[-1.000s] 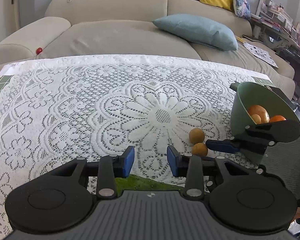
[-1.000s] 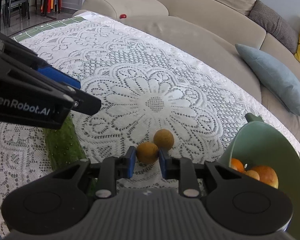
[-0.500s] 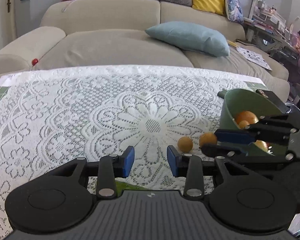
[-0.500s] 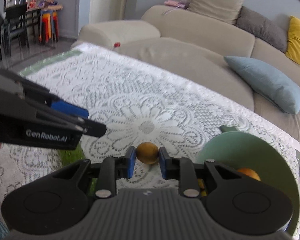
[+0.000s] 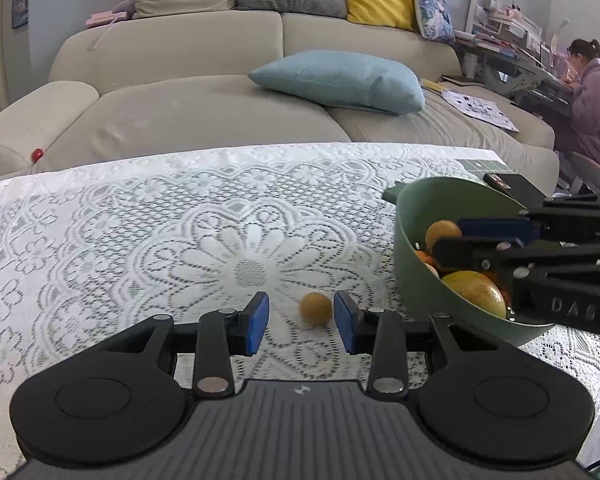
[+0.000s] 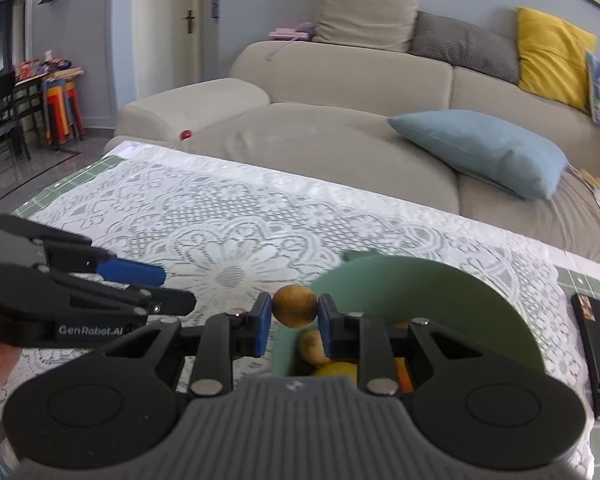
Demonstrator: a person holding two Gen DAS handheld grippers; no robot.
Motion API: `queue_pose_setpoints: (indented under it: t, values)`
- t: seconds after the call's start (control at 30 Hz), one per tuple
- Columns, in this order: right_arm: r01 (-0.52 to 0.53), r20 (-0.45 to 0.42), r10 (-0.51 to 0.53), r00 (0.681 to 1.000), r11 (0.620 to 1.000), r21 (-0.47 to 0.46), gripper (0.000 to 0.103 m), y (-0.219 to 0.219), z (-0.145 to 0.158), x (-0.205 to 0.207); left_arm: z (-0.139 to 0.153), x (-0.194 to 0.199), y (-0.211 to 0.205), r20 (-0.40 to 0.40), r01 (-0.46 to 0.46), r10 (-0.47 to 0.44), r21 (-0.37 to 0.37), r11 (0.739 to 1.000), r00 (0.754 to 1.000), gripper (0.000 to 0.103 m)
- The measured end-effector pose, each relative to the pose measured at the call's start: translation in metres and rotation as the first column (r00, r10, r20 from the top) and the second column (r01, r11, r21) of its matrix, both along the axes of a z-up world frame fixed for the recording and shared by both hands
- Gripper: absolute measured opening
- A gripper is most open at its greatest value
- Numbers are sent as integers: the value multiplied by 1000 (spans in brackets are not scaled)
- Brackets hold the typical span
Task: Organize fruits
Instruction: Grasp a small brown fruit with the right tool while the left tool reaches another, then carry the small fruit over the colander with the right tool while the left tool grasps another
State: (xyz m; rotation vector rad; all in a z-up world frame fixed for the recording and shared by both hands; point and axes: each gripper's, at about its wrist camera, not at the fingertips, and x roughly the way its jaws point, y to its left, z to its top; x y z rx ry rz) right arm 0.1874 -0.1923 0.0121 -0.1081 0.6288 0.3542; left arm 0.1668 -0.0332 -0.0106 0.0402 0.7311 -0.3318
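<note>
- Hidden: in the right wrist view your own claw body covers most of the green bowl's (image 6: 440,292) inside; only slivers of yellow and orange fruit show under the fingers. At the right edge a dark flat object (image 6: 592,344) is cut off by the frame; you cannot tell what it is.
- In the left wrist view the right claw (image 5: 452,240) reaches in from the right edge and masks part of the bowl (image 5: 416,280) and its contents.
- Right claw (image 6: 294,316): blue pads pressed against both sides of a small brown round fruit (image 6: 295,306), clamped on it and held off the desk, over the near rim of the bowl.
- Left claw (image 5: 300,322): pads well apart, gripping nothing. A second small brown fruit (image 5: 316,309) lies on the lace cloth (image 5: 160,248) beyond the gap, nearer the right pad; whether it touches the pad is unclear.
- Bowl holds a large yellowish fruit (image 5: 474,292) and orange ones behind it, partly masked.
- Around: the cloth covers the desk. Behind it a beige sofa (image 5: 204,92) with a light blue cushion (image 5: 340,80). A small red ball (image 5: 38,154) sits by the sofa arm. A person in purple (image 5: 592,100) sits at far right.
</note>
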Motion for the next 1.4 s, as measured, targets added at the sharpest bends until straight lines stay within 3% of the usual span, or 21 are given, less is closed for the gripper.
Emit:
queue_pose_setpoints:
  t: [0.5, 0.97, 1.17, 1.4]
  values:
    - [187, -93, -177, 980, 975, 122, 20, -70, -10, 11, -26, 26, -33, -54, 32, -32, 12, 999, 998, 44]
    - [204, -120, -186, 975, 966, 160, 16, -83, -15, 14, -42, 48, -29, -134, -70, 73, 30, 997, 988, 33]
    - [172, -121, -152, 981, 970, 174, 23, -80, -16, 15, -44, 51, -29, -151, -85, 88, 28, 996, 985, 30]
    - [105, -95, -97, 991, 992, 73, 23, -59, -17, 19, -38, 48, -26, -141, -100, 99, -1, 995, 985, 30]
